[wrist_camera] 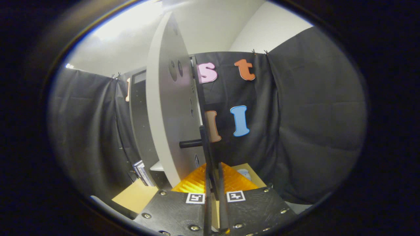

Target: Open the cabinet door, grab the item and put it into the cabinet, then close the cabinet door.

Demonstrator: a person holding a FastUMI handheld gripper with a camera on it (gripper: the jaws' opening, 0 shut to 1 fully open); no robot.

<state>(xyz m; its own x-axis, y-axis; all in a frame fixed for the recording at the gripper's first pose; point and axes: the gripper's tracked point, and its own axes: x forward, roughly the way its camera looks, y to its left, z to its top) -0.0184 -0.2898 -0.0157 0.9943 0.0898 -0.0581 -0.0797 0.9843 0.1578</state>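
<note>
1. White and edge-on, the cabinet door (170,108) stands swung open right ahead of the gripper (215,183), with dark round holes showing on its face.
2. A black bar handle (191,143) sticks out from the door toward the fingers.
3. The two orange fingers (197,183) are pressed close together, with only a thin slit between them. The door's dark vertical edge runs up along that slit, but I cannot tell whether the fingers actually press on it or on the handle.
4. Behind the door, the dark cabinet (139,114) is open, its interior in shadow.
5. Low beside the cabinet, a small box-like item (141,172) with a striped side leans near the door's bottom corner, on a tan surface (134,196).
6. Another stretch of the same tan surface shows just beyond the fingers, with a small pale object (244,173) on it, too blurred to name.
</note>
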